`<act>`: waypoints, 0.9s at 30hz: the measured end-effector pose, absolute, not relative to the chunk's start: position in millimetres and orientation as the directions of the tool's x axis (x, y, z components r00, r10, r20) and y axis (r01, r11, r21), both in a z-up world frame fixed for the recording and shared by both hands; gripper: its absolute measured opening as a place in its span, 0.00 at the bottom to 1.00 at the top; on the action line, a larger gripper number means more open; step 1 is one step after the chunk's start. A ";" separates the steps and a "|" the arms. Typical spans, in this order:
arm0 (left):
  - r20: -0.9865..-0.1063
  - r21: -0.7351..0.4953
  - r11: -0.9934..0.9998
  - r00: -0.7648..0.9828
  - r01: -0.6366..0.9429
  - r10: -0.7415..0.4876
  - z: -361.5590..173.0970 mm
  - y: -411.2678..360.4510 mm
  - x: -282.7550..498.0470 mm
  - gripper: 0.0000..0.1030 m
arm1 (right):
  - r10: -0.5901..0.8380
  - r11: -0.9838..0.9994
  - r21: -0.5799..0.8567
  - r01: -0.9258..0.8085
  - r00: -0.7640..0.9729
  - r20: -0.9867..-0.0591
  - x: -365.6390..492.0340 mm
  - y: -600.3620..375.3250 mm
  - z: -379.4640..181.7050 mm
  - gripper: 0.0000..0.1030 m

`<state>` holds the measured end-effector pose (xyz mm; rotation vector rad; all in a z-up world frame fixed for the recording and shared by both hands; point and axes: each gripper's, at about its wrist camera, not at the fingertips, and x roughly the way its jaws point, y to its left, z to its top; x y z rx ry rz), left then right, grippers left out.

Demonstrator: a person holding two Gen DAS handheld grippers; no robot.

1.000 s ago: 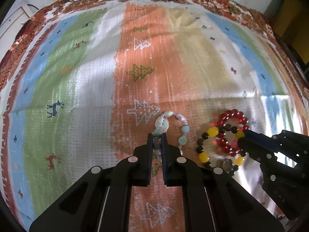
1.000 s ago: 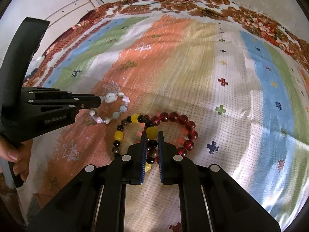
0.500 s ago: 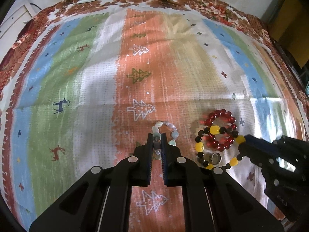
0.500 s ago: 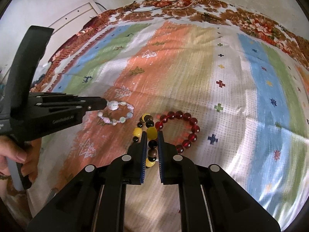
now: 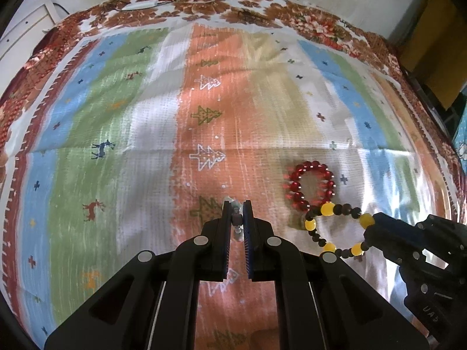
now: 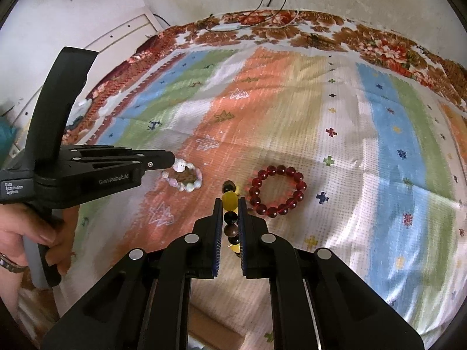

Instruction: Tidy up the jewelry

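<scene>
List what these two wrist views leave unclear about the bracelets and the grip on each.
- Left wrist view: the left gripper hides nearly all of the pale bracelet; only a bead or two shows between the shut jaws.
- Right wrist view: the yellow-and-dark bracelet is seen edge-on inside the right gripper, its lower beads hidden.
- Both views: whether either held bracelet is clear of the cloth cannot be told.
- Red bracelet: motion blur smears its beads.

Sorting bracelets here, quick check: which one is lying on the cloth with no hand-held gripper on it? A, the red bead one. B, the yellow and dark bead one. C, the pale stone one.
A: the red bead bracelet lies alone on the cloth; the other two are each gripped.
</scene>
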<state>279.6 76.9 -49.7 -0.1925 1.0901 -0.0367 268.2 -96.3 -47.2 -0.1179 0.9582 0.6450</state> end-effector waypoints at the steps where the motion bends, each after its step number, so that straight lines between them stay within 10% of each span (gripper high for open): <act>1: -0.874 -0.178 0.982 0.469 -0.064 -0.128 -46.5 75.6 276.5 0.07 | 0.462 0.807 0.182 -0.561 0.408 -0.788 265.6 -96.9 -44.4 0.09; 27: -0.873 -0.180 0.981 0.470 -0.067 -0.128 -41.3 69.8 262.5 0.07 | 0.417 0.812 0.197 -0.549 0.310 -0.854 258.1 -94.6 -65.1 0.01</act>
